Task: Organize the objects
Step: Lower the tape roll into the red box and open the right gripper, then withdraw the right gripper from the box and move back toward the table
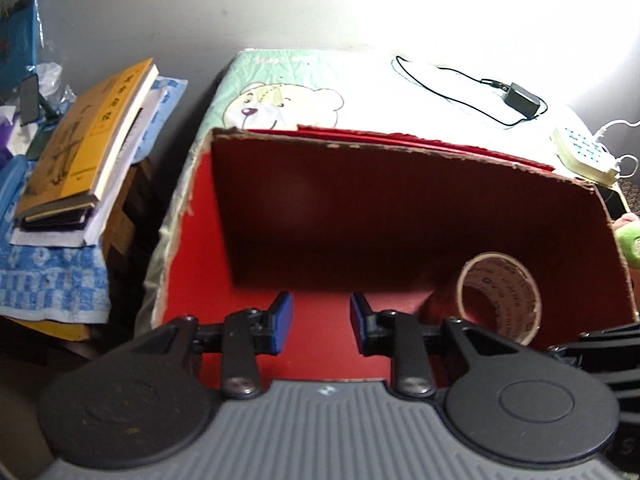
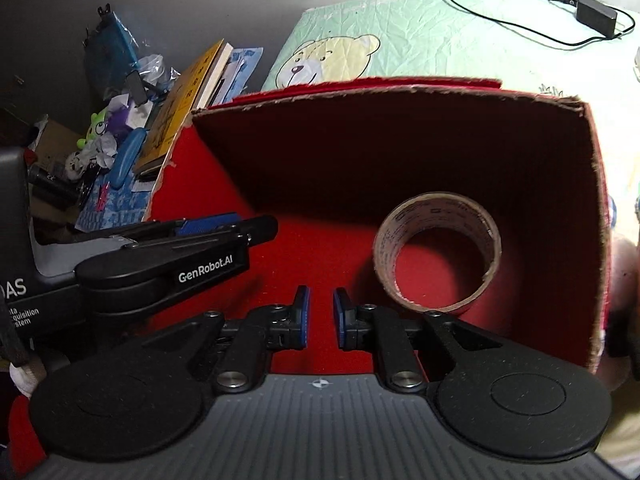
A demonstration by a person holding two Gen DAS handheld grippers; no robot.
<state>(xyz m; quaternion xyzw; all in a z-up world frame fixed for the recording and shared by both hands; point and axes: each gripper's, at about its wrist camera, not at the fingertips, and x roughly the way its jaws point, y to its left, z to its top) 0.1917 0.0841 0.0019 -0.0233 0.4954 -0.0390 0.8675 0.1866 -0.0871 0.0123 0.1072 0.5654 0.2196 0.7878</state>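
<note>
A red open cardboard box (image 1: 320,216) sits on a bed; it also shows in the right wrist view (image 2: 400,152). A roll of brown tape (image 1: 500,296) stands inside at the box's right, also in the right wrist view (image 2: 438,250). My left gripper (image 1: 320,322) is open and empty over the box floor, left of the tape. My right gripper (image 2: 320,314) is open and empty, just left of the tape. The left gripper (image 2: 208,232) shows in the right wrist view, beside the right one.
A bear-print sheet (image 1: 288,96) covers the bed. A black adapter with cable (image 1: 520,98) and a white power strip (image 1: 584,152) lie behind the box. A side table at left holds stacked books (image 1: 88,136) and clutter. A green soft toy (image 1: 630,240) lies right of the box.
</note>
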